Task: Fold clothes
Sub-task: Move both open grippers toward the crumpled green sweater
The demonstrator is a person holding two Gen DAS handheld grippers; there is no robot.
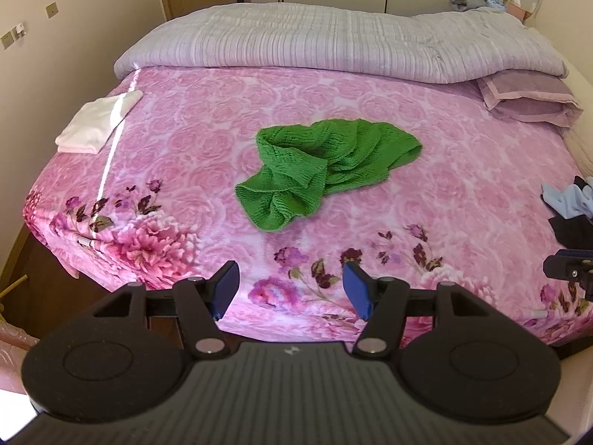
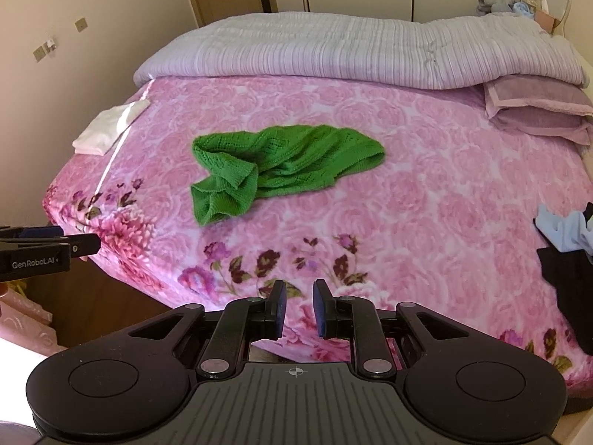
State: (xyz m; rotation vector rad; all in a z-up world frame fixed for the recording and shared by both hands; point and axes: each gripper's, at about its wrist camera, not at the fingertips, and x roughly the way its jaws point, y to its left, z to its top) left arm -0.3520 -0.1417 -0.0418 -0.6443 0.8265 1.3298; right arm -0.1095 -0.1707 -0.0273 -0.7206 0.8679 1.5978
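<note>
A crumpled green knit garment (image 1: 326,167) (image 2: 281,170) lies in a heap in the middle of the pink floral bed (image 1: 444,170) (image 2: 426,170). My left gripper (image 1: 291,285) hovers over the bed's near edge, well short of the garment. It is open wide, with nothing between its blue pads. My right gripper (image 2: 299,306) is also above the near edge, open by a narrow gap and holding nothing. Each gripper shows at the side of the other's view: the right gripper (image 1: 567,267) and the left gripper (image 2: 85,246).
A folded white cloth (image 1: 98,122) (image 2: 107,128) sits at the bed's left edge. A pile of light blue and black clothes (image 1: 570,207) (image 2: 567,244) lies at the right edge. A rolled lilac quilt (image 1: 333,40) and a purple pillow (image 1: 530,100) fill the far end.
</note>
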